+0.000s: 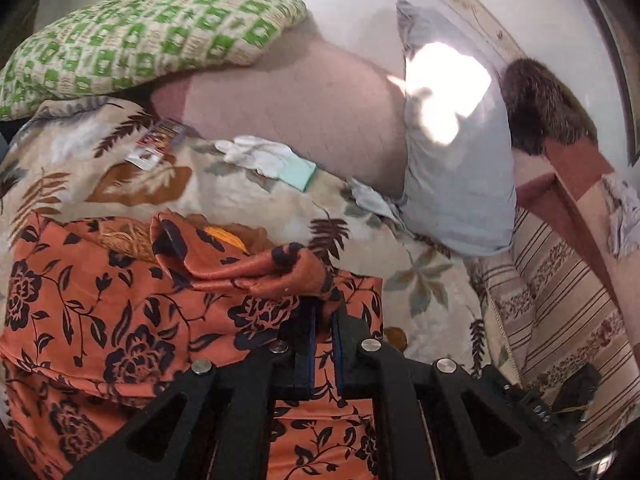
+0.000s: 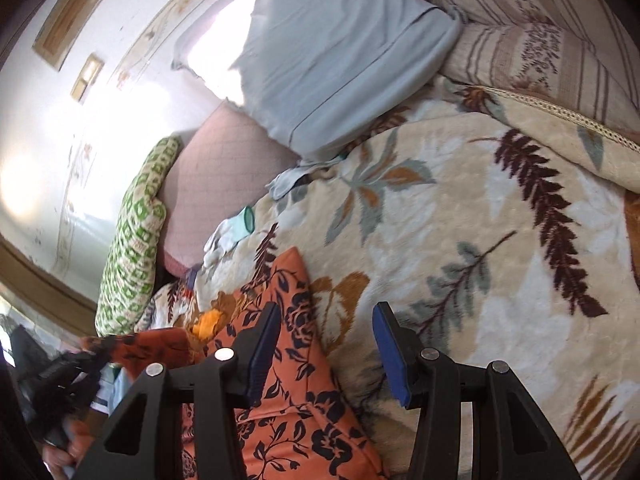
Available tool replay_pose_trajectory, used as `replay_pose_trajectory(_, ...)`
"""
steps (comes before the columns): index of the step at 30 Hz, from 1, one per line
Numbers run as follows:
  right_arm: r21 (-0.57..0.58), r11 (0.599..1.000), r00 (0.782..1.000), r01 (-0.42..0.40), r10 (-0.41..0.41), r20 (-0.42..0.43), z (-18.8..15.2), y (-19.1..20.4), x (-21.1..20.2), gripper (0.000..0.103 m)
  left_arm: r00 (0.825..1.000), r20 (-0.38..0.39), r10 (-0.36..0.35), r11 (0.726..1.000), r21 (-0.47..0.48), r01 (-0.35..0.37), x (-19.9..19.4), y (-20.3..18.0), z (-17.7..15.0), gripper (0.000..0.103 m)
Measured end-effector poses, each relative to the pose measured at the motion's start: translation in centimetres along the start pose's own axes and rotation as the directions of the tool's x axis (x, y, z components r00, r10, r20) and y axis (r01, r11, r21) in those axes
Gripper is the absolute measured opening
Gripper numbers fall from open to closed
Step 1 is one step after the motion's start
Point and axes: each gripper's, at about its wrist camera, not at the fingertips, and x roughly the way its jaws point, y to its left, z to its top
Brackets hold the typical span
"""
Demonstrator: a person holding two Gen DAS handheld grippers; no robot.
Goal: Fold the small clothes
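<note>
An orange garment with a black flower print [image 1: 132, 320] lies on a cream leaf-patterned blanket [image 1: 248, 200]. My left gripper [image 1: 324, 312] is shut on a bunched fold of the garment's cloth and holds it up over the rest. In the right wrist view the same garment [image 2: 296, 400] lies at the lower left on the blanket [image 2: 500, 240]. My right gripper [image 2: 326, 340] is open and empty; its left finger is over the garment's edge, its right finger over the blanket. The left gripper [image 2: 80, 364] shows at the far left, holding cloth.
A green checked pillow [image 1: 132, 44], a pink pillow [image 1: 304, 116] and a pale blue pillow [image 1: 456, 148] lie behind. White gloves [image 1: 264, 156] and a small printed packet [image 1: 160, 144] lie on the blanket. A striped cushion [image 1: 560, 300] is at the right.
</note>
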Motion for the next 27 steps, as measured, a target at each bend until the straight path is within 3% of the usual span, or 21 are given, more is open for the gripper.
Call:
replay_pose_trajectory(5, 0.057, 0.998, 1.000, -0.012, 0.012, -0.002, 1.0, -2.0, -0.5, 0.052, 0.990, -0.125, 0.069, 0.997, 0.054, -0.063, 6.8, -2.1, -3.8, 0.009)
replay_pose_trajectory(8, 0.072, 0.997, 1.000, -0.029, 0.029, -0.006, 1.4, -2.5, -0.5, 0.052, 0.981, -0.150, 0.126, 0.984, 0.146, -0.104, 8.2, -3.3, -5.2, 0.016)
replay_pose_trajectory(10, 0.069, 0.997, 0.999, -0.035, 0.035, -0.010, 1.3, -2.4, -0.4, 0.052, 0.979, -0.163, 0.122, 0.977, 0.196, -0.089, 7.6, -3.9, -5.5, 0.043)
replay_pose_trajectory(12, 0.063, 0.997, 0.999, -0.046, 0.048, -0.021, 1.2, -2.1, -0.1, 0.053, 0.980, -0.173, 0.102, 0.968, 0.243, -0.058, 6.7, -4.7, -5.7, 0.064)
replay_pose_trajectory(16, 0.031, 0.998, 0.998, -0.058, 0.059, -0.031, 0.7, -1.1, 0.1, 0.056, 0.991, -0.101, 0.084, 0.942, 0.332, -0.046, 2.7, -4.9, -5.5, 0.068)
replay_pose_trajectory(18, 0.002, 0.998, 0.998, -0.065, 0.065, -0.028, 0.4, -0.2, 0.3, 0.056, 0.994, -0.044, 0.104, 0.935, 0.345, -0.083, 0.4, -3.4, -4.9, 0.068)
replay_pose_trajectory(21, -0.058, 0.992, 0.992, -0.114, 0.110, -0.065, -0.3, 1.8, 1.3, 0.057, 0.980, 0.054, 0.190, 0.933, 0.301, -0.197, -2.7, 1.4, -3.6, 0.069)
replay_pose_trajectory(24, -0.150, 0.972, 0.978, -0.183, 0.165, -0.128, -1.5, 4.6, 3.4, 0.057, 0.939, 0.081, 0.335, 0.924, 0.165, -0.344, -4.5, 8.8, -2.1, 0.069)
replay_pose_trajectory(27, -0.144, 0.941, 0.933, -0.308, 0.269, -0.237, -3.0, 6.8, 6.3, 0.056, 0.898, 0.039, 0.438, 0.899, 0.017, -0.439, -5.2, 16.2, -1.3, 0.069)
